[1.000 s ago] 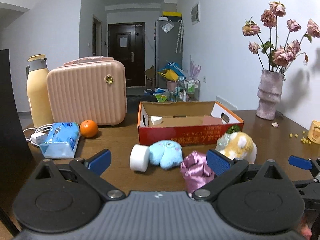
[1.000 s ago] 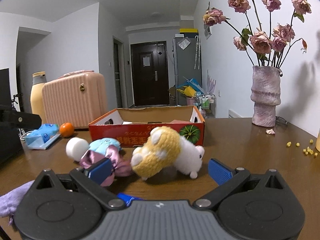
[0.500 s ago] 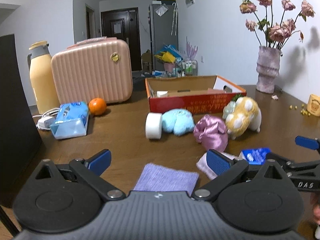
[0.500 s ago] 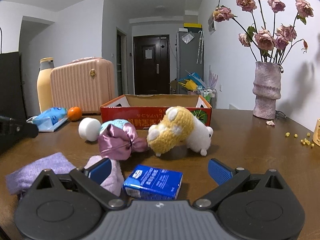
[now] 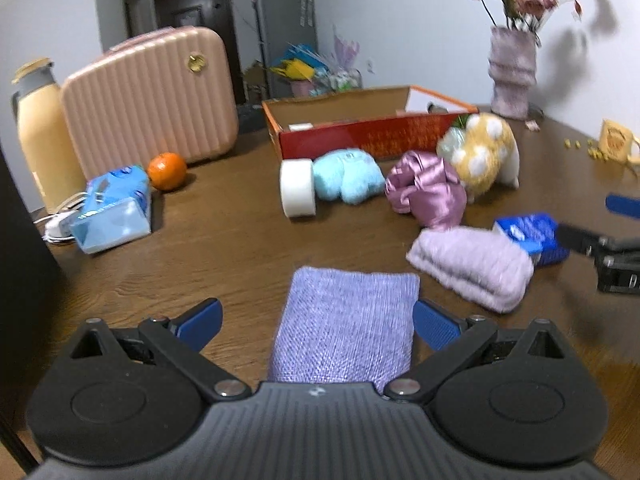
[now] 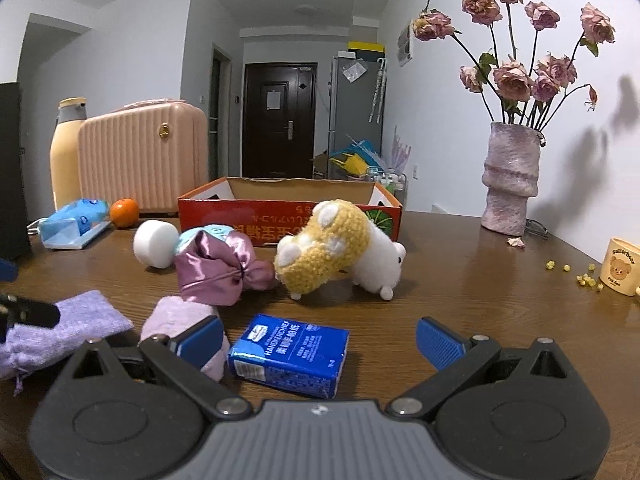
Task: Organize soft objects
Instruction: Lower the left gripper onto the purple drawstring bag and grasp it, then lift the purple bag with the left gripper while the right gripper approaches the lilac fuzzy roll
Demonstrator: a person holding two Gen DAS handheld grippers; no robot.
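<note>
You have hardly begun: the cardboard box holds nothing soft that you can see, only a small white item in one corner. Every soft piece lies on the table in front of the box. Touching its front wall sit the blue plush and the yellow and white plush toy; just nearer you lies the pink satin pouch, then the folded lilac towel. Nearest of all is the purple knit pouch, lying between the spread fingers of your left gripper, which grips nothing. Your right gripper is likewise spread wide and empty, over the blue handkerchief pack.
</note>
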